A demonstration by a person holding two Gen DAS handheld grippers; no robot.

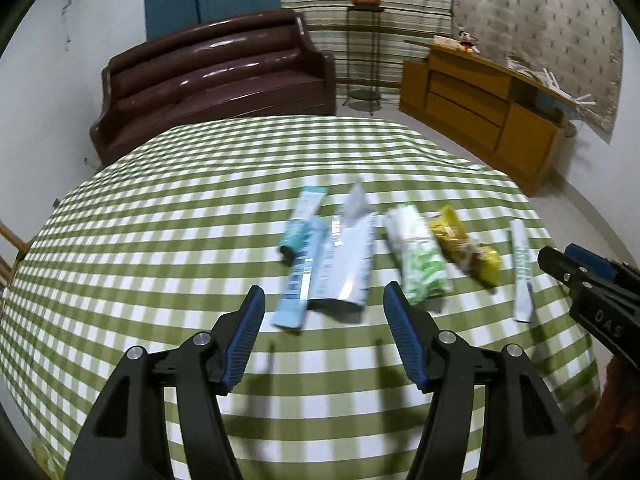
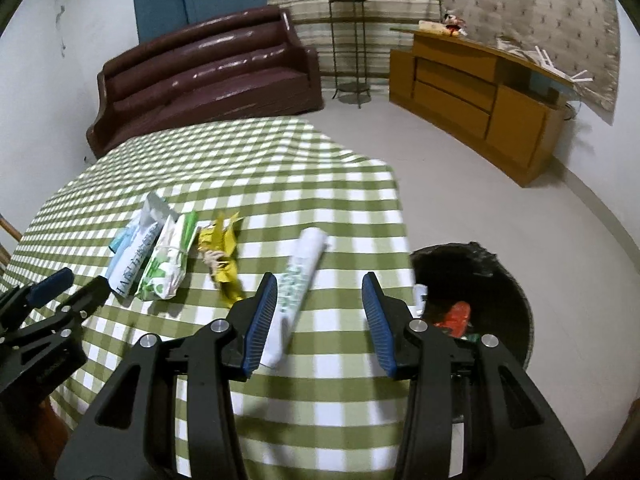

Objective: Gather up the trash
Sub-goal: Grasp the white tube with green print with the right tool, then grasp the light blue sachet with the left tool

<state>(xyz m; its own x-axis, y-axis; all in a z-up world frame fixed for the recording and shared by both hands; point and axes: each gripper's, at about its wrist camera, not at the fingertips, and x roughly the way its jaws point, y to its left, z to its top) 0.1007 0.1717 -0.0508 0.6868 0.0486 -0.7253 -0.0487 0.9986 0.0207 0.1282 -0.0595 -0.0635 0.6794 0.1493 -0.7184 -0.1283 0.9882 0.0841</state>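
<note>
Right now the right gripper (image 2: 320, 316), jaws spread, is nearest the white tube wrapper (image 2: 298, 280), lying lengthwise just ahead; left gripper (image 1: 324, 320) also spread.

I see a table under a green-and-white checked cloth (image 1: 160, 220), with a loose row of wrappers lying flat on it. From the left: a teal sachet (image 1: 302, 216), a pale blue sachet (image 1: 298, 280) overlapping it, a silvery white pouch (image 1: 348, 264), a green-and-white packet (image 1: 420, 256), a crumpled yellow wrapper (image 1: 466, 250) touching that packet, and, set apart nearest the right edge, a slim white stick packet (image 2: 298, 284) (print too blurred to read)
</note>
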